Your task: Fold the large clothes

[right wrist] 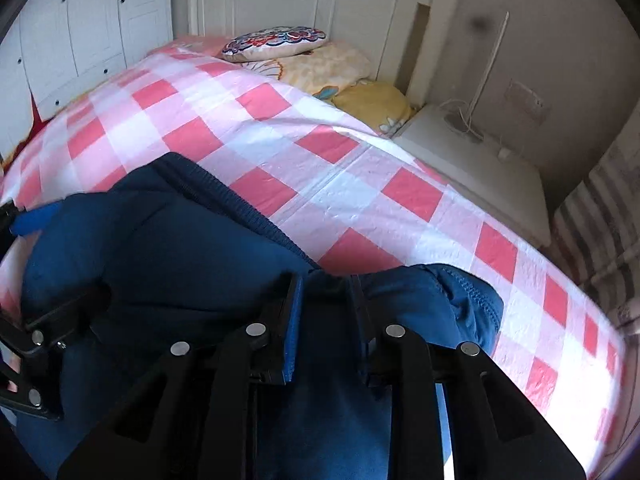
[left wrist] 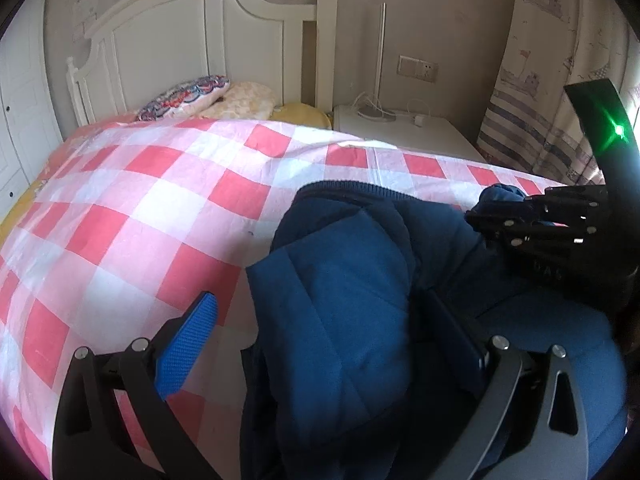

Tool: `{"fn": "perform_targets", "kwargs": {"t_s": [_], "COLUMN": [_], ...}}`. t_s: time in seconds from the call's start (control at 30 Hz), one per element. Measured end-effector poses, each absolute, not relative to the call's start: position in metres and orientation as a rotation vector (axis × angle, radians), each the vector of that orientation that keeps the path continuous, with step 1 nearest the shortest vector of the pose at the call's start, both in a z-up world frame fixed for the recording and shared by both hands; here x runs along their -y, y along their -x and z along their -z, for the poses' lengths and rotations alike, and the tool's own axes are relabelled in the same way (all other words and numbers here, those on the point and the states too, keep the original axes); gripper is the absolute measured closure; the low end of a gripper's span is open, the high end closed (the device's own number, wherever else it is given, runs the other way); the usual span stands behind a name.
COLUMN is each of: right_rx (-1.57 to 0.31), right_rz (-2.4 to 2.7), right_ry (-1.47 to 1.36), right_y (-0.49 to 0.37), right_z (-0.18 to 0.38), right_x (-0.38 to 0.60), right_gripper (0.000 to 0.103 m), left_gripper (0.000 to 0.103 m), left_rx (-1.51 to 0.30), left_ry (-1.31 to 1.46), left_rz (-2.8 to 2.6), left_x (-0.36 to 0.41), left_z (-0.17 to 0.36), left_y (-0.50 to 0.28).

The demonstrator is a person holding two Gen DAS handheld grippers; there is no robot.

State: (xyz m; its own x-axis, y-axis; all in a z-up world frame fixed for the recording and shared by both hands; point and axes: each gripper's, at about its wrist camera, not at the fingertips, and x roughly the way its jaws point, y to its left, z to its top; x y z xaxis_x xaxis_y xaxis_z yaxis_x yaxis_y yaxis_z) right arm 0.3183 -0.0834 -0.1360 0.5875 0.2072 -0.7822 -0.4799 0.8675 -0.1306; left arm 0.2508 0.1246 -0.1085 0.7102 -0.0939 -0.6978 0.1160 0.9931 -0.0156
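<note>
A dark blue padded jacket [left wrist: 352, 300] lies bunched on the pink-and-white checked bed cover [left wrist: 140, 208]. My left gripper [left wrist: 320, 320] is open wide, its blue-padded left finger [left wrist: 188, 344] over the cover and its right finger sunk in the jacket folds. My right gripper [right wrist: 324, 300] is shut on a fold of the jacket [right wrist: 180, 256]. The right gripper also shows in the left wrist view [left wrist: 480, 216], at the jacket's far right edge. The left gripper's blue pad shows at the left edge of the right wrist view [right wrist: 36, 216].
Pillows [left wrist: 188, 96] lie at the white headboard [left wrist: 200, 32]. A white nightstand [left wrist: 408, 136] with a lamp base and cables stands to the right of the bed. A patterned curtain [left wrist: 552, 80] hangs at far right. White wardrobe doors [right wrist: 80, 32] stand on the left.
</note>
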Motion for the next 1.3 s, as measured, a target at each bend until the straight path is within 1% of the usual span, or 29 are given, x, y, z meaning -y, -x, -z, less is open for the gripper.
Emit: {"fn": "perform_targets", "kwargs": {"t_s": [0.1, 0.2, 0.27, 0.3, 0.37, 0.43, 0.5, 0.63, 0.7, 0.77, 0.83, 0.97, 1.1, 1.2, 1.3], "right_rx": [-0.833, -0.824, -0.825, -0.825, -0.825, -0.826, -0.819, -0.735, -0.717, -0.749, -0.880, -0.942, -0.909, -0.877, -0.792], "right_rz": [-0.392, -0.385, -0.386, -0.385, -0.379, -0.364, -0.339, -0.509, -0.584, -0.634, -0.612, -0.625, -0.632, -0.629, -0.588], "right_ry": [0.383, 0.381, 0.376, 0.381, 0.390, 0.416, 0.439, 0.343, 0.379, 0.471, 0.588, 0.560, 0.517, 0.420, 0.336], "right_y": [-0.313, -0.312, -0.312, -0.312, -0.312, -0.310, -0.304, -0.279, -0.269, -0.266, -0.279, -0.292, -0.287, -0.282, -0.262], "right_z": [0.137, 0.139, 0.138, 0.138, 0.137, 0.133, 0.124, 0.081, 0.077, 0.094, 0.133, 0.138, 0.136, 0.121, 0.092], "right_x": [0.082, 0.083, 0.083, 0.083, 0.082, 0.080, 0.075, 0.052, 0.031, 0.002, -0.022, -0.022, -0.015, 0.000, 0.024], "right_gripper": [0.079, 0.079, 0.079, 0.079, 0.079, 0.079, 0.079, 0.079, 0.079, 0.079, 0.078, 0.078, 0.078, 0.076, 0.075], "left_gripper": [0.002, 0.002, 0.002, 0.002, 0.002, 0.002, 0.002, 0.002, 0.002, 0.002, 0.002, 0.002, 0.002, 0.002, 0.002], "left_rx": [-0.780, -0.687, -0.615, -0.624, -0.674, -0.664, -0.689, -0.687, -0.696, -0.700, -0.699, -0.715, -0.722, -0.716, -0.710], "left_ry": [0.001, 0.047, -0.023, -0.070, -0.129, -0.035, -0.004, -0.009, 0.009, 0.012, 0.013, 0.042, 0.051, 0.043, 0.040], "left_rz": [0.107, 0.139, 0.161, 0.150, 0.141, 0.165, 0.185, 0.195, 0.204, 0.206, 0.193, 0.202, 0.216, 0.210, 0.201], "left_x": [-0.134, -0.146, -0.144, -0.142, -0.137, -0.150, -0.154, -0.152, -0.154, -0.154, -0.156, -0.161, -0.161, -0.160, -0.159], "left_z": [0.097, 0.074, 0.073, 0.081, 0.107, 0.116, 0.119, 0.122, 0.124, 0.124, 0.125, 0.130, 0.131, 0.132, 0.132], "left_y": [-0.235, -0.187, -0.155, -0.150, -0.152, -0.154, -0.159, -0.161, -0.161, -0.162, -0.163, -0.167, -0.168, -0.166, -0.165]}}
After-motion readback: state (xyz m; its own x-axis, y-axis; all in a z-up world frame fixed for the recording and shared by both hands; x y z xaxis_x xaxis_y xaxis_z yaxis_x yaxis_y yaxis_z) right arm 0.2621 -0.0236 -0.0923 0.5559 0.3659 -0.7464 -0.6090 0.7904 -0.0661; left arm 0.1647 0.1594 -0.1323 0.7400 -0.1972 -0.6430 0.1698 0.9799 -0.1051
